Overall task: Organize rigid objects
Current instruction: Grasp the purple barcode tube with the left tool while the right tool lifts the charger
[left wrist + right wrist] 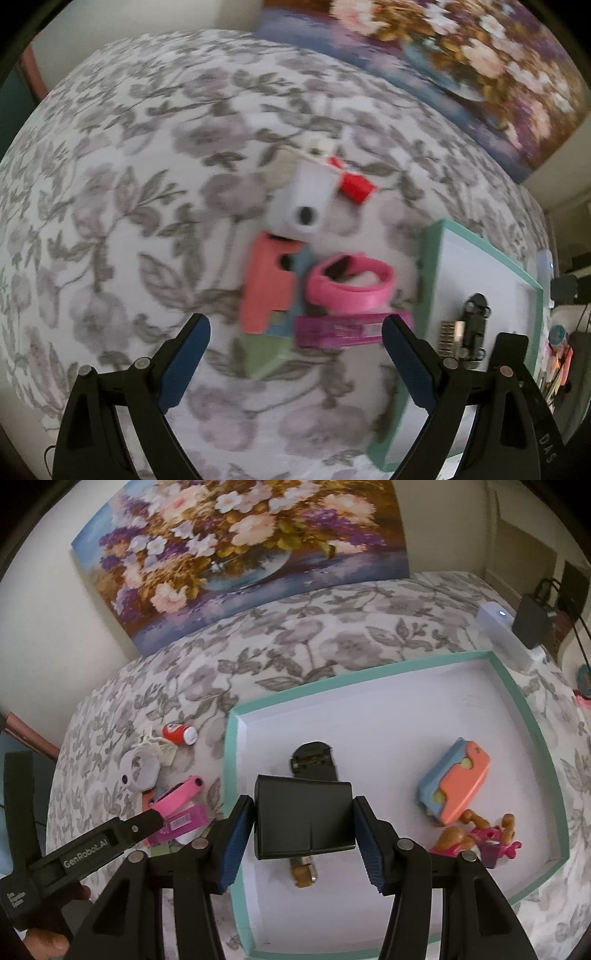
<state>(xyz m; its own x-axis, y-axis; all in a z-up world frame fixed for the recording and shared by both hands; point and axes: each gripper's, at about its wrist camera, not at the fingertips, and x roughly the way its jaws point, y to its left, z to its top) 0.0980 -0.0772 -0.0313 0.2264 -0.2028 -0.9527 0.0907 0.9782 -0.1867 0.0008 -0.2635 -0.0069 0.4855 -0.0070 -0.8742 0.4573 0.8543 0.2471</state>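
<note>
The right gripper [301, 821] clamps a black box [303, 818] between its blue pads above the teal-rimmed tray [231, 760], while the left gripper [295, 332], jaws spread wide and empty, hovers over the pink ring [349, 286] and neighbouring toys on the floral bedspread [110, 184].

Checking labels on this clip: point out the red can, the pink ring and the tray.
red can [180, 733], right wrist view, its red side.
pink ring [349, 286], left wrist view, its front band.
tray [231, 775], right wrist view, its teal left rim.
</note>
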